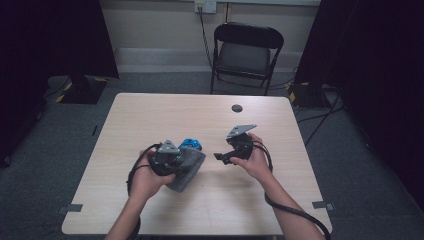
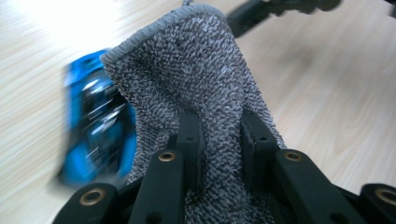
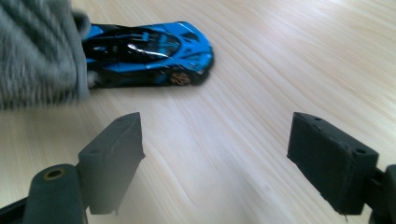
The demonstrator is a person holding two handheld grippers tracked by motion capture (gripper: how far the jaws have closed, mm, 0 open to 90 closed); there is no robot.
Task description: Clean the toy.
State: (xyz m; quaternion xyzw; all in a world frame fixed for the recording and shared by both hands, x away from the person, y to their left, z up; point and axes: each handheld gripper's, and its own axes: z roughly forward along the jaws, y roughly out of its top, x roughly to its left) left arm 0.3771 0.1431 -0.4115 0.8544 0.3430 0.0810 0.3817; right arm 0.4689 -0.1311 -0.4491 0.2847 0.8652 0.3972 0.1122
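Left gripper (image 2: pixel 219 140) – jaws pinched on grey terry cloth (image 2: pixel 196 79), cloth at frame centre. Right gripper (image 3: pixel 215 163) – jaws wide, empty, lower frame. Blue toy car (image 3: pixel 147 53) on table (image 1: pixel 150 110), upper left. Risk: dragged cloth likely snags car, rolls it away.

The grey cloth (image 2: pixel 196 79) is rough looped terry; the blue toy car (image 3: pixel 149 53) looks glossy; the surface (image 3: pixel 280 60) is smooth pale woodgrain.
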